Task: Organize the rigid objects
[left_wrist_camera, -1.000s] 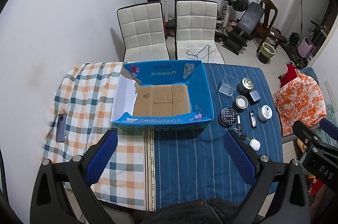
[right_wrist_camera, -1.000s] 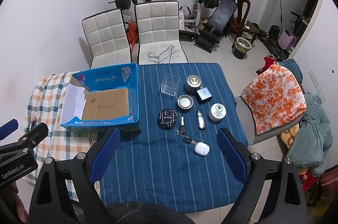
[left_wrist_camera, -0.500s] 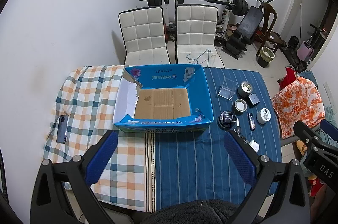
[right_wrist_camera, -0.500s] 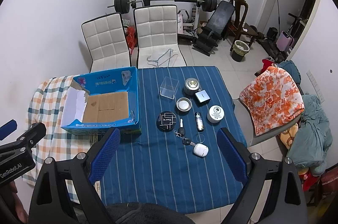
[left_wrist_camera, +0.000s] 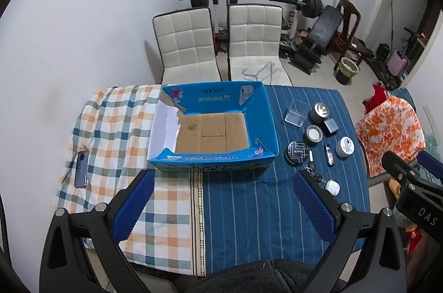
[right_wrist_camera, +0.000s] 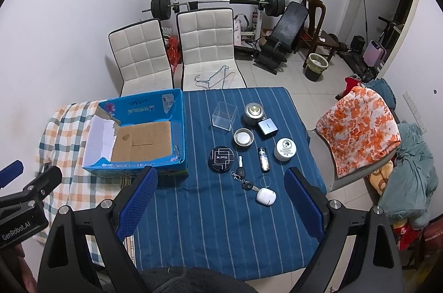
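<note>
An open blue cardboard box point(left_wrist_camera: 261, 110) point(right_wrist_camera: 178, 124) with a bare brown bottom stands on the table. Right of it on the blue striped cloth lie small objects: a clear plastic cube point(right_wrist_camera: 224, 115), a metal tin point(right_wrist_camera: 253, 113), a grey box point(right_wrist_camera: 267, 127), a round metal lid point(right_wrist_camera: 243, 137), a black round case point(right_wrist_camera: 221, 158), a white jar point(right_wrist_camera: 285, 149), a small dark bottle point(right_wrist_camera: 263, 158), keys point(right_wrist_camera: 243, 179) and a white earbud case point(right_wrist_camera: 265, 196). My left gripper point(left_wrist_camera: 221, 203) and right gripper point(right_wrist_camera: 220, 200) are both open, empty, held high above the table's near side.
A phone point(left_wrist_camera: 82, 168) lies on the checked cloth at the table's left. Two white chairs point(right_wrist_camera: 205, 49) stand behind the table, one with wire hangers. A chair with an orange floral cloth point(right_wrist_camera: 360, 127) stands at the right. Gym gear lines the back wall.
Both grippers have risen and pulled back a little; the table and objects look smaller and farther. Nothing on the table has moved.
</note>
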`<action>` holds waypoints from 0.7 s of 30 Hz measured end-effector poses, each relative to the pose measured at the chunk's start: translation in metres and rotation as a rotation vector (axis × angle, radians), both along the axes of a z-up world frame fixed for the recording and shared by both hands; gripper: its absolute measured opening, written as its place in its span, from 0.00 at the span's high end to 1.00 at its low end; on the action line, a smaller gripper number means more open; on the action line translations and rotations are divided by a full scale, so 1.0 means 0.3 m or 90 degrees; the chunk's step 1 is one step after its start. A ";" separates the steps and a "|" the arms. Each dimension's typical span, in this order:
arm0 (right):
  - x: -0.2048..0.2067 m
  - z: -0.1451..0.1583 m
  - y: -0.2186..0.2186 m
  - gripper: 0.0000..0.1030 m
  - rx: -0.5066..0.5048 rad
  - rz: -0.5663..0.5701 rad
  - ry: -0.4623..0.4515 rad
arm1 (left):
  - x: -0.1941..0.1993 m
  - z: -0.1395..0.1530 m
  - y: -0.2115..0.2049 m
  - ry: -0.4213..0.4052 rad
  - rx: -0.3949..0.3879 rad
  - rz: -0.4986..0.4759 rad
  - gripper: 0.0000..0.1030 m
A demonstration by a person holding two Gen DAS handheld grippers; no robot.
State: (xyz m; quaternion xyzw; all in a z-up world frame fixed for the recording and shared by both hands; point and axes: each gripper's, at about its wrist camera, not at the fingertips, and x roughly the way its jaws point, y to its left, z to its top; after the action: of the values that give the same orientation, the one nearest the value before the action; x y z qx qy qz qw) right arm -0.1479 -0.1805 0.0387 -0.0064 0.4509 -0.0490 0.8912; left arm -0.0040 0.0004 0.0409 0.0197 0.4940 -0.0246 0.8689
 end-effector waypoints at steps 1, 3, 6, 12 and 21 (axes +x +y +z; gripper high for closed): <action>0.004 -0.006 -0.001 0.08 0.003 -0.003 0.003 | 0.005 -0.005 -0.007 0.002 0.000 -0.009 0.00; 0.027 -0.025 -0.019 0.08 0.016 -0.018 0.019 | 0.031 -0.021 -0.032 0.003 0.006 -0.026 0.00; 0.069 -0.063 -0.078 0.08 0.038 -0.051 0.037 | 0.100 -0.061 -0.085 0.007 0.006 -0.056 0.00; 0.222 -0.183 -0.267 0.08 0.045 -0.131 0.081 | 0.320 -0.203 -0.253 0.024 -0.002 -0.114 0.00; 0.645 -0.550 -0.621 0.08 0.115 -0.126 0.219 | 0.730 -0.587 -0.627 0.152 0.036 -0.159 0.00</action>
State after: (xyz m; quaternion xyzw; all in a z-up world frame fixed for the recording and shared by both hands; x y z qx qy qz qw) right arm 0.0457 -0.3670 -0.1263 0.1093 0.5976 -0.0939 0.7888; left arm 0.2148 -0.1877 -0.1351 0.1026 0.5876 -0.1206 0.7935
